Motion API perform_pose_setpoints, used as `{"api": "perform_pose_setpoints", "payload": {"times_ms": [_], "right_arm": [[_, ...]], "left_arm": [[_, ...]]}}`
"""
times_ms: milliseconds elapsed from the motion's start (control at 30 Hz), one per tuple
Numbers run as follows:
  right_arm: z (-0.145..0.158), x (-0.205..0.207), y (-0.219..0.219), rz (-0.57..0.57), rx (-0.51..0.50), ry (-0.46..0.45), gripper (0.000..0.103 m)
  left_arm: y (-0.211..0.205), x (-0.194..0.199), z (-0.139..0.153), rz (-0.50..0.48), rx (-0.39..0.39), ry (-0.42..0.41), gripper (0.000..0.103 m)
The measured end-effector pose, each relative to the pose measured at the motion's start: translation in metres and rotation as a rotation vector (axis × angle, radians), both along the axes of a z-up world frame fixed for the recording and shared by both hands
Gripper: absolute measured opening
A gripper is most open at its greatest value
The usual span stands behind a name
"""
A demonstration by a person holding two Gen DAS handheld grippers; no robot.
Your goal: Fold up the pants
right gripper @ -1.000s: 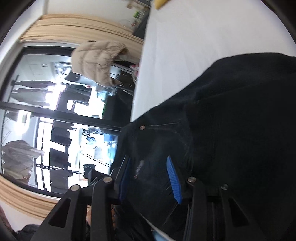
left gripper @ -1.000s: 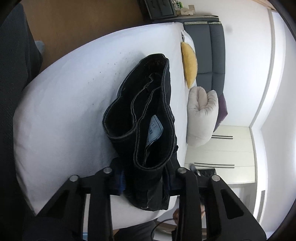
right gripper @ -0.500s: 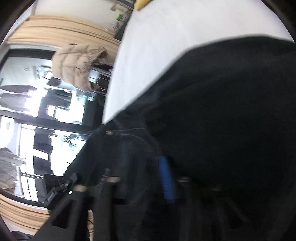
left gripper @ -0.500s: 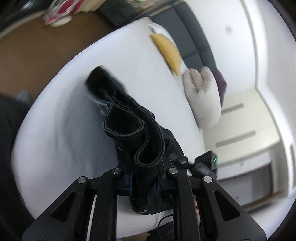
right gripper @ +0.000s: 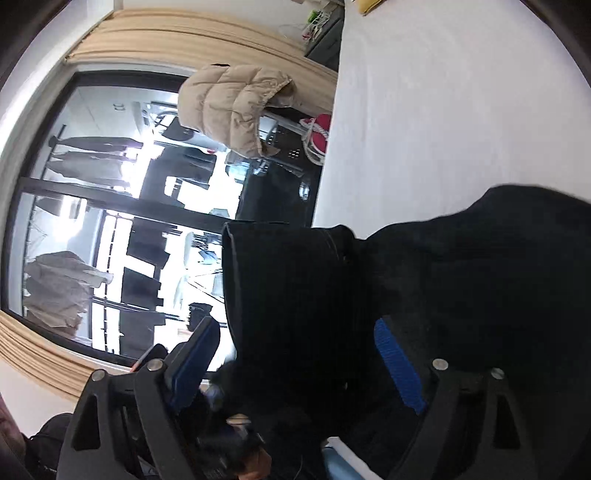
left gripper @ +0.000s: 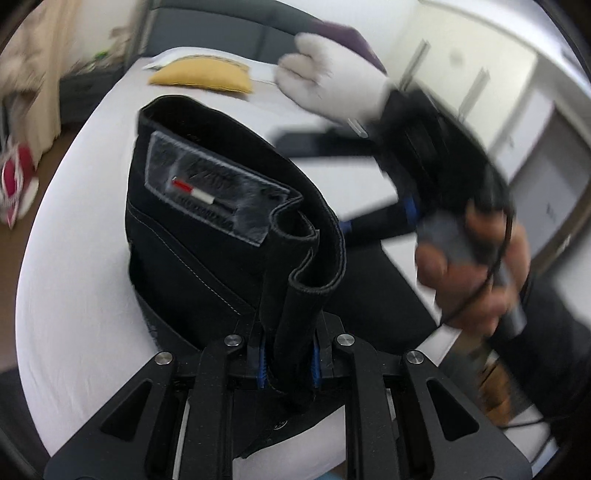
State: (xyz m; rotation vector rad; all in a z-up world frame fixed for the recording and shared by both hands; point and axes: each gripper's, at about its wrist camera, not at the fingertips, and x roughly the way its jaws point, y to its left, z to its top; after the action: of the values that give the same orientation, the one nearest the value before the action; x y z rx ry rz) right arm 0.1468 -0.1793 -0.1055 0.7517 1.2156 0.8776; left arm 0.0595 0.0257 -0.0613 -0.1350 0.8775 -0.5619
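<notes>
The black pants [left gripper: 221, 236] lie folded on the white bed [left gripper: 74, 280], waistband up with a grey label patch [left gripper: 207, 192] showing. My left gripper [left gripper: 288, 365] is shut on a rolled edge of the waistband at the bed's near edge. The right gripper [left gripper: 373, 221], seen blurred in the left wrist view, is held in a hand off to the right. In the right wrist view my right gripper [right gripper: 295, 362] stands open, its blue pads [right gripper: 397, 365] wide apart around black fabric [right gripper: 443, 280] without clamping it.
A yellow pillow [left gripper: 203, 74] and a white cushion [left gripper: 328, 85] lie at the head of the bed by a dark headboard [left gripper: 221, 26]. White wardrobes [left gripper: 517, 96] stand at right. A beige jacket [right gripper: 236, 107] hangs by a large window [right gripper: 110, 221].
My left gripper swung round with the waistband, so the label side now faces me. My right gripper opened and let go of the pants, pulling away to the right.
</notes>
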Motion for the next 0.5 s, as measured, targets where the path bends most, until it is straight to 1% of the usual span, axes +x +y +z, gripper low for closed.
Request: {"api": "perform_pose_setpoints", "payload": {"times_ms": [67,133,167,200,267,333,367,400,433,500], "right_arm": [[0.006,0.003,-0.003,-0.021,0.0,0.006,0.088],[0.013,0.006,-0.008,-0.049,-0.002,-0.002,0.092],[0.016,0.006,-0.009,-0.065,-0.024,-0.006,0.095],[0.017,0.004,-0.01,-0.064,-0.043,-0.008,0.095],[0.021,0.003,-0.002,-0.037,-0.109,-0.022,0.095],[0.025,0.001,0.007,-0.004,-0.163,-0.047,0.095],[0.025,0.001,0.013,0.019,-0.225,-0.077,0.093],[0.024,0.001,0.015,0.03,-0.265,-0.09,0.089],[0.019,0.003,0.015,0.034,-0.295,-0.082,0.087],[-0.003,0.013,0.008,0.015,-0.283,0.022,0.078]], "left_arm": [[-0.017,-0.004,-0.006,-0.028,0.057,-0.011,0.015],[-0.033,-0.002,-0.009,-0.048,0.106,-0.025,0.015],[-0.039,-0.005,-0.013,-0.057,0.125,-0.033,0.015],[-0.048,-0.001,-0.013,-0.064,0.142,-0.039,0.015],[-0.061,-0.005,-0.017,-0.084,0.182,-0.053,0.015],[-0.07,-0.008,-0.023,-0.101,0.204,-0.056,0.015],[-0.076,-0.008,-0.026,-0.107,0.213,-0.054,0.015],[-0.08,-0.007,-0.03,-0.11,0.216,-0.053,0.015],[-0.084,-0.005,-0.034,-0.112,0.216,-0.045,0.015],[-0.085,-0.001,-0.04,-0.109,0.215,-0.036,0.013]]}}
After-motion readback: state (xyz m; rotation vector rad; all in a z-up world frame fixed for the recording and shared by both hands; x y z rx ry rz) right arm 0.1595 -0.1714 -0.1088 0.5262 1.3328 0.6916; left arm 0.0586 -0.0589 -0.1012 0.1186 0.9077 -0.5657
